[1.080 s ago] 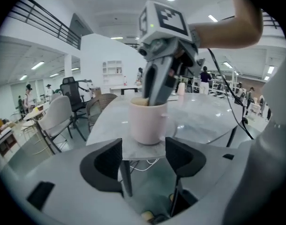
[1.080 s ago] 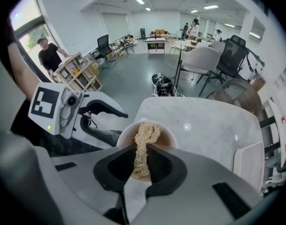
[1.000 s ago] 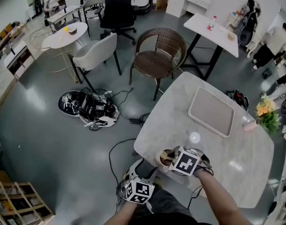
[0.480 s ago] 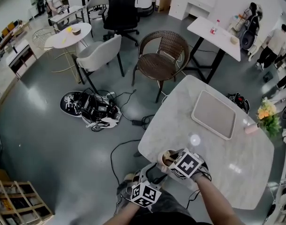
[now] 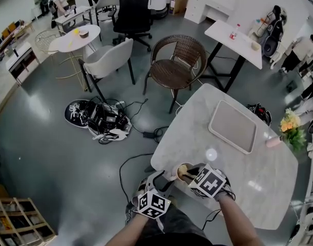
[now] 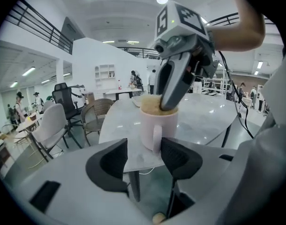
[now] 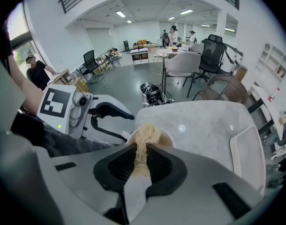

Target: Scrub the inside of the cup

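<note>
Fingers (image 7: pixel 164 165) of the right gripper (image 7: pixel 141 159) clenched on a tan, fibrous scrubbing pad (image 7: pixel 144 137). They point steeply down, with the pad pushed into the mouth of the pale pink ceramic cup (image 6: pixel 158 125). On the left gripper (image 6: pixel 144 156), fingers (image 6: pixel 110 165) have just been closing but stand released. The cup's handle sits at the far end of the gap, and the pads are not pressing on it. Cup upright at the near edge of the rounded grey marble-look bench (image 5: pixel 249 183). Farther along the bench, a beige rectangular tray (image 5: pixel 232 123), well apart from the cup. Beyond the bench, a brown wicker chair (image 5: pixel 174 60).
</note>
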